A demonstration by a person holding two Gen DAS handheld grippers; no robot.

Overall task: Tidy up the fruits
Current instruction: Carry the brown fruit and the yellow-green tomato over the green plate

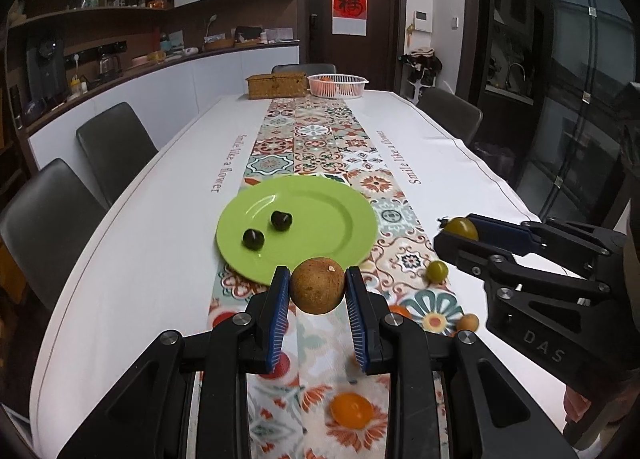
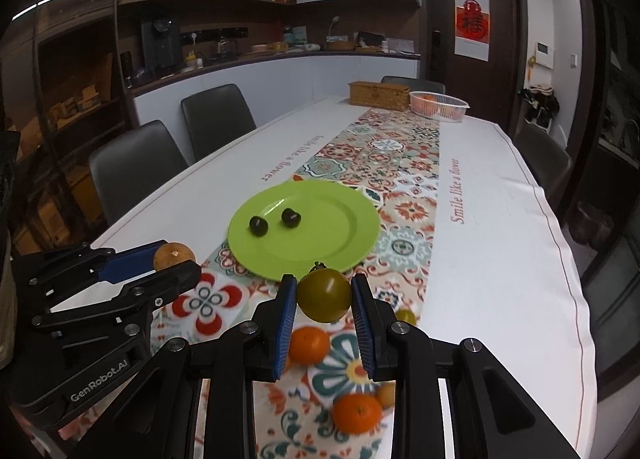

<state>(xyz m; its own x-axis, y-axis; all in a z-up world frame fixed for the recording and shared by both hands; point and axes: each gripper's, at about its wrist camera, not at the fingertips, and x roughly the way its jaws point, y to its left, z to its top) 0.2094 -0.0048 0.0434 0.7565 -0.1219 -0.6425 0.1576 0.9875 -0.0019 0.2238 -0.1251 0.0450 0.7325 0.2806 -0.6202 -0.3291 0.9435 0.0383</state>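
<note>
My left gripper (image 1: pixel 318 291) is shut on a round brown fruit (image 1: pixel 317 285), held just short of the near rim of a green plate (image 1: pixel 320 235). The plate carries two dark cherries (image 1: pixel 281 220). My right gripper (image 2: pixel 324 297) is shut on a green-yellow tomato (image 2: pixel 324 295), near the plate's (image 2: pixel 320 243) front edge. Each gripper shows in the other view: the right one (image 1: pixel 456 233) with the tomato, the left one (image 2: pixel 176 259) with the brown fruit (image 2: pixel 174 255).
Loose fruit lies on the patterned runner: a small green tomato (image 1: pixel 437 271), a small orange fruit (image 1: pixel 467 322), an orange (image 1: pixel 351 410), two oranges (image 2: pixel 309 345). A woven box (image 1: pixel 277 85) and a white basket (image 1: pixel 338 85) stand at the far end. Chairs line both sides.
</note>
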